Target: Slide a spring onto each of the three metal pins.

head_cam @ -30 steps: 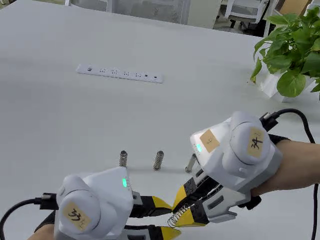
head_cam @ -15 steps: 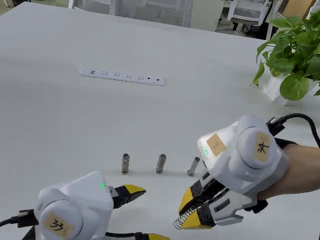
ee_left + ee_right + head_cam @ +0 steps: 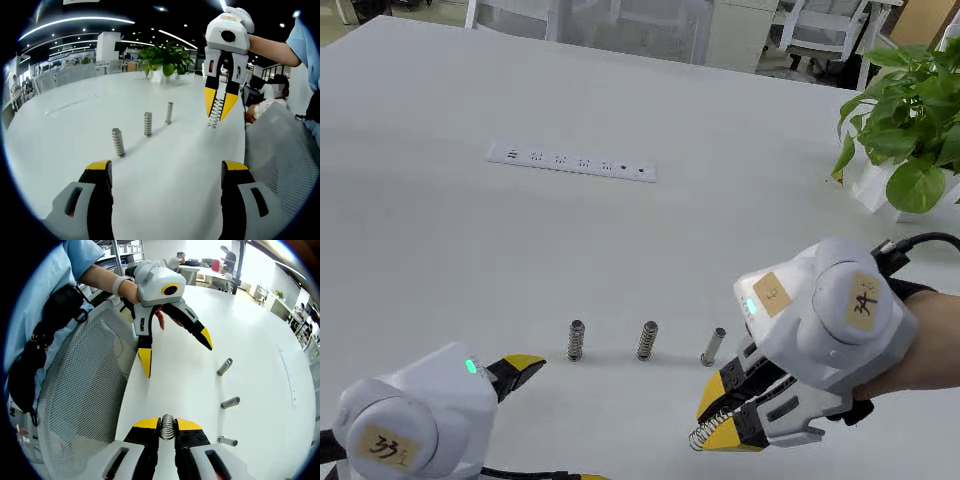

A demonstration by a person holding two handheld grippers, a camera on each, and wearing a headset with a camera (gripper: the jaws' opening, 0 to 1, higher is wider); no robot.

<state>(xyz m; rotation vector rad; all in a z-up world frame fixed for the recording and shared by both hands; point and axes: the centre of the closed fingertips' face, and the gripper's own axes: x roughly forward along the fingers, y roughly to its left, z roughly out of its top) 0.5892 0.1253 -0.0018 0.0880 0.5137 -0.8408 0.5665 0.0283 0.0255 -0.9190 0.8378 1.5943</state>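
Spring (image 3: 699, 434): judged light, compressible, prone to slip. Right gripper (image 3: 718, 425) pinches its upper coils, lower end free. Left gripper (image 3: 166, 167) gapes wide, empty. Bare pin (image 3: 713, 346) stands nearby.

White-and-yellow right claw (image 3: 708, 425), black cable (image 3: 925, 238), blue sleeve (image 3: 305, 35)

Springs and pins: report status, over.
Right claw shut on spring, off the table. Left claw open, holding nothing. Two pins sprung, third pin bare. Nothing between spring and third pin.
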